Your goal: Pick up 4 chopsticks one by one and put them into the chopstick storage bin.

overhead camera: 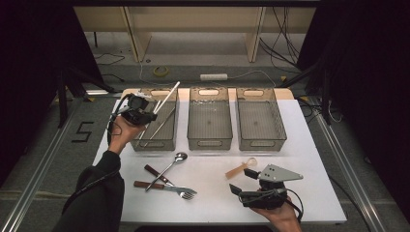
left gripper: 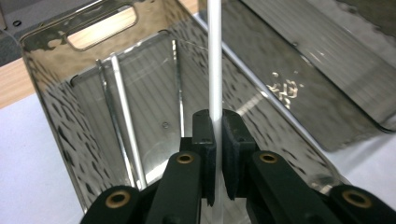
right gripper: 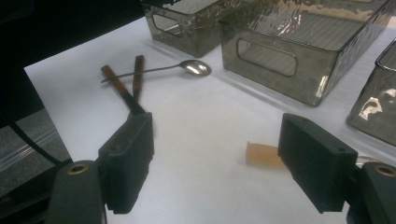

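Note:
My left gripper (overhead camera: 151, 115) hovers over the left clear bin (overhead camera: 167, 143), shut on a white chopstick (overhead camera: 168, 94) that slants up and to the right. In the left gripper view the pads (left gripper: 203, 130) pinch that chopstick (left gripper: 215, 70) above the bin's floor, where a second chopstick (left gripper: 123, 116) lies along the bottom. My right gripper (overhead camera: 242, 181) rests low at the front right of the table, open, with nothing between its fingers. In the right gripper view its open gripper (right gripper: 224, 158) points over bare white table, with a tan spoon's handle (right gripper: 261, 154) just inside the right finger.
A middle bin (overhead camera: 209, 140) and a right bin (overhead camera: 259, 142) stand beside the left one. A metal spoon (overhead camera: 174, 162), a fork (overhead camera: 181, 192) and a brown-handled knife (overhead camera: 154, 172) lie crossed at the front left. The tan spoon (overhead camera: 240, 168) lies near the right gripper.

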A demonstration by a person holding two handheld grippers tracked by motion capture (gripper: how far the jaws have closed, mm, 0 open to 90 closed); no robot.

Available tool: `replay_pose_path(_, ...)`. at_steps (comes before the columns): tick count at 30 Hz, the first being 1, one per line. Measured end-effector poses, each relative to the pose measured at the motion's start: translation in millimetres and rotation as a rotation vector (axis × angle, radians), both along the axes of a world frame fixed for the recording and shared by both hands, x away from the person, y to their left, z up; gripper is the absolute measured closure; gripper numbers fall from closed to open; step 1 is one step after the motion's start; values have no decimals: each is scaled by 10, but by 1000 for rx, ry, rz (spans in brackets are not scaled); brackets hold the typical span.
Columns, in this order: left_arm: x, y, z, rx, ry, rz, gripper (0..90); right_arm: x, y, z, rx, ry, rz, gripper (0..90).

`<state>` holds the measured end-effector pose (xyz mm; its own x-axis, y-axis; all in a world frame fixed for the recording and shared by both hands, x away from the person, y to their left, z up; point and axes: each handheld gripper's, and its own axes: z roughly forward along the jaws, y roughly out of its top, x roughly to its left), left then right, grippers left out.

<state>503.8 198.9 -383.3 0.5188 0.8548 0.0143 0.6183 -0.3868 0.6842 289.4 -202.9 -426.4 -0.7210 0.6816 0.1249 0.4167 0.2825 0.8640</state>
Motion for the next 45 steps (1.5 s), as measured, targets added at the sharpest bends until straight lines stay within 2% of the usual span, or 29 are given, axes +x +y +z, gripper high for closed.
replay_pose_path(11, 136, 96, -113, -6, 26, 68, 846, -13, -1, 9, 10, -6, 6, 277)
replay_pose_path(18, 231, 149, -220, -7, 58, 109, 845, -16, 5, 9, 8, -2, 13, 277)
replay_pose_path(27, 272, 140, -296, -5, 76, 118, 844, -15, 17, 4, 5, 0, 14, 277)
replay_pose_path(39, 338, 136, -391, -23, 90, 147, 836, -16, 26, 2, 1, 0, 21, 278)
replay_pose_path(40, 338, 138, -416, -29, 88, 153, 828, -14, 26, 1, 0, 0, 24, 278)
replay_pose_path(43, 337, 118, -429, -12, 89, 148, 660, -16, 26, 0, 1, 1, 25, 278)
replay_pose_path(45, 321, 110, -404, -12, 98, 137, 608, -15, 26, -1, -1, 2, 27, 278)
